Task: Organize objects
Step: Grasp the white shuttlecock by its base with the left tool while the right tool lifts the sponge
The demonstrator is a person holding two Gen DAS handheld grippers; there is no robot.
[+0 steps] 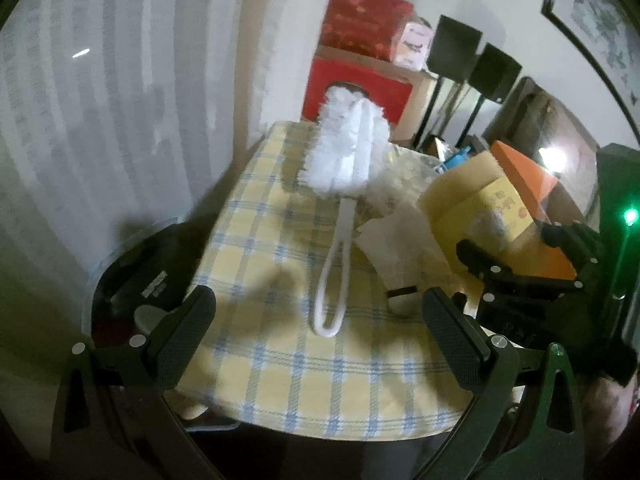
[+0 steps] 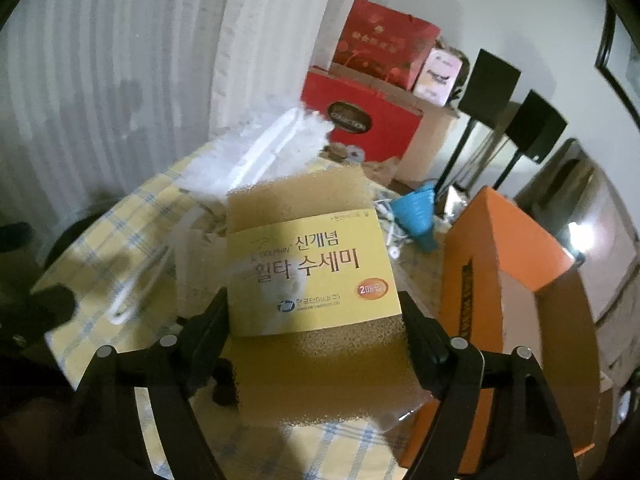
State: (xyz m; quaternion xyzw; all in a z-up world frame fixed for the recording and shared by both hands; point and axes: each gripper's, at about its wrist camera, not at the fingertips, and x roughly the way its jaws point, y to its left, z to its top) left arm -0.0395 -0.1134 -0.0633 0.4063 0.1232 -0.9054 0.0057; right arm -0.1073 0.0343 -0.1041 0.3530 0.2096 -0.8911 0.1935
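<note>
A white bottle brush (image 1: 344,160) with a looped handle lies on the yellow checked tablecloth (image 1: 280,380), its bristle head pointing away. My left gripper (image 1: 318,330) stands open, its fingers on either side of the handle's loop end without touching it. My right gripper (image 2: 314,320) is shut on a tan sponge pack (image 2: 312,264) with a yellow printed label, held above the table. That pack (image 1: 476,200) and the right gripper (image 1: 520,256) show at the right of the left wrist view. The brush (image 2: 256,156) lies blurred behind the pack.
An orange box (image 2: 516,280) stands right of the sponge pack. A blue funnel (image 2: 420,216) and white cords lie behind it. Crumpled plastic wrap (image 1: 400,240) sits by the brush. Red boxes (image 1: 360,40), black speaker stands (image 1: 456,48) and a curtain (image 1: 100,120) are beyond the table.
</note>
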